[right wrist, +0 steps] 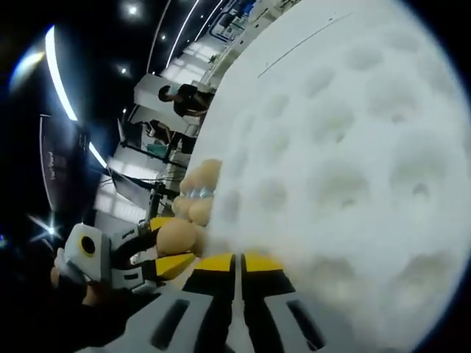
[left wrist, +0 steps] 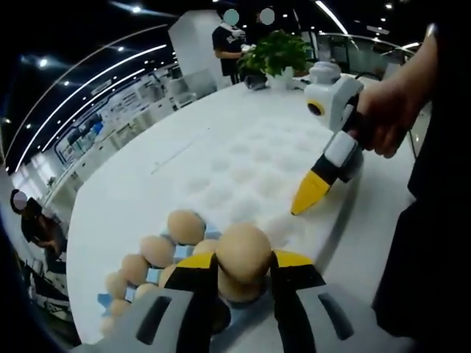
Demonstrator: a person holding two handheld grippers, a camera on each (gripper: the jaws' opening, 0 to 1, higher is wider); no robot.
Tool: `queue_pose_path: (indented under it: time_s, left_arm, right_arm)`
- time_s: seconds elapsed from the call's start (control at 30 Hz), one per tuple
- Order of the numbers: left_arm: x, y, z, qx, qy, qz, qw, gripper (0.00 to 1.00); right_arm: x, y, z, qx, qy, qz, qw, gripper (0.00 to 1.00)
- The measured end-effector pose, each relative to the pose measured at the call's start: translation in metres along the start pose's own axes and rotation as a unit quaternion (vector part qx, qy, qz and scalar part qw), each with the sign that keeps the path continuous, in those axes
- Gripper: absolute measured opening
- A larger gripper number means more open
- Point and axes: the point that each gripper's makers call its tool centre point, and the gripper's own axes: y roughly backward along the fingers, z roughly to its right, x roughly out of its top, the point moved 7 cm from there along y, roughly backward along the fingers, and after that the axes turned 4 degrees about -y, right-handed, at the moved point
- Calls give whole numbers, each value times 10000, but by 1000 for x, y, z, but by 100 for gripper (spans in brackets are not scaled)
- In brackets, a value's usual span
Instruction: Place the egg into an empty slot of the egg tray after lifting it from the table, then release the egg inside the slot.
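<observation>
Left gripper view: the left gripper (left wrist: 243, 273) pinches the egg (left wrist: 243, 252) between its jaws, with the white egg tray (left wrist: 243, 176) ahead, ready for placing.

Right gripper view: the right gripper (right wrist: 237, 262), jaws pressed together, rests against the tray's edge, seemingly steadying it.

8 eggs (left wrist: 243, 252), 1 egg tray (left wrist: 250, 165)

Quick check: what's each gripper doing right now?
Left gripper: shut on an egg.
Right gripper: shut, holding nothing, over the white egg tray.
</observation>
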Motion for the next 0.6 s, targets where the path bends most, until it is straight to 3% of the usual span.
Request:
queue_pose_path:
  time_s: [0.37,0.53,0.57,0.6]
  left_arm:
    - [-6,6,-17,218,108,-50,9997,28]
    - [-10,12,-29,343,218,-84,9991,28]
    - [-11,13,-30,369,206,-118,9990,28]
    - [-12,15,-33,394,237,-132,9989,28]
  right_arm:
    - [1,-1,0,3,48,23,10000,3]
    - [1,-1,-5,-298,-25,17,9996,4]
    - [1,-1,-7,-402,20,-10,9992,5]
    - [1,0,-9,-480,322,-108,9983,7]
